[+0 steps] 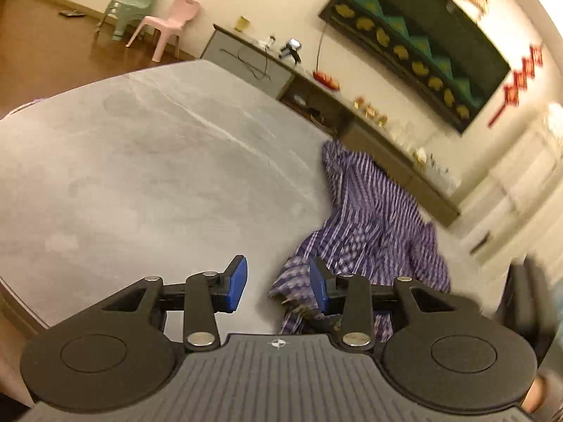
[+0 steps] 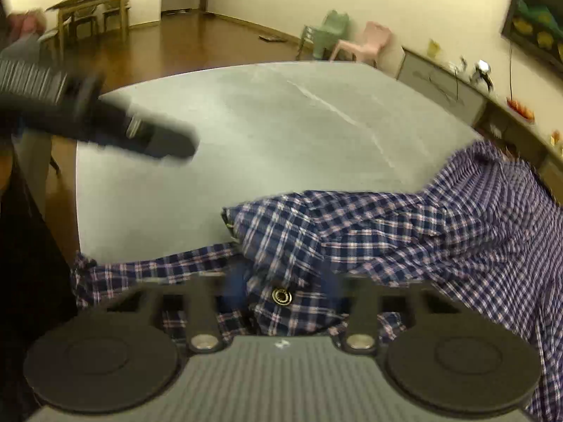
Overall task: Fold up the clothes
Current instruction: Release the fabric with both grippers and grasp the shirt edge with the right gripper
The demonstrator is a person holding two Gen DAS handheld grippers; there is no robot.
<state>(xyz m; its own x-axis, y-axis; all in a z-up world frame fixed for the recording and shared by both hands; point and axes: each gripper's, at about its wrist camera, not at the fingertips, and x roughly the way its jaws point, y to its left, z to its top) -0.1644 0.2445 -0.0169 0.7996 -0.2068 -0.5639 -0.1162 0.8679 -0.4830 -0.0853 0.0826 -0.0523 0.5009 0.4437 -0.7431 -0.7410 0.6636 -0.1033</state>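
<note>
Both tongs hang over the grey table point(image 1: 140, 161): the left gripper point(image 1: 278, 286) has its blue pads spread wide with nothing between them, just beside the near edge of the shirt, while the right gripper point(image 2: 286, 293) sits low in the cloth with a fold and a metal snap point(image 2: 280, 295) lying between its blurred fingers; whether it is pinched shut on that fold I cannot tell. On the table's right side the checked shirt point(image 2: 404, 221) lies crumpled in a loose heap, one part spilling over the table's near edge and another bunched up toward the far right corner, so it is not folded now. It looks light, thin and floppy, likely to sag and slide when lifted; a hem, seam or collar edge would give the firmest hold. Around the table are a wood floor, a long sideboard point(image 1: 369, 123) beyond its right edge, and a pink chair point(image 1: 169, 24) and green chair point(image 1: 135, 7) beyond its far end.
</note>
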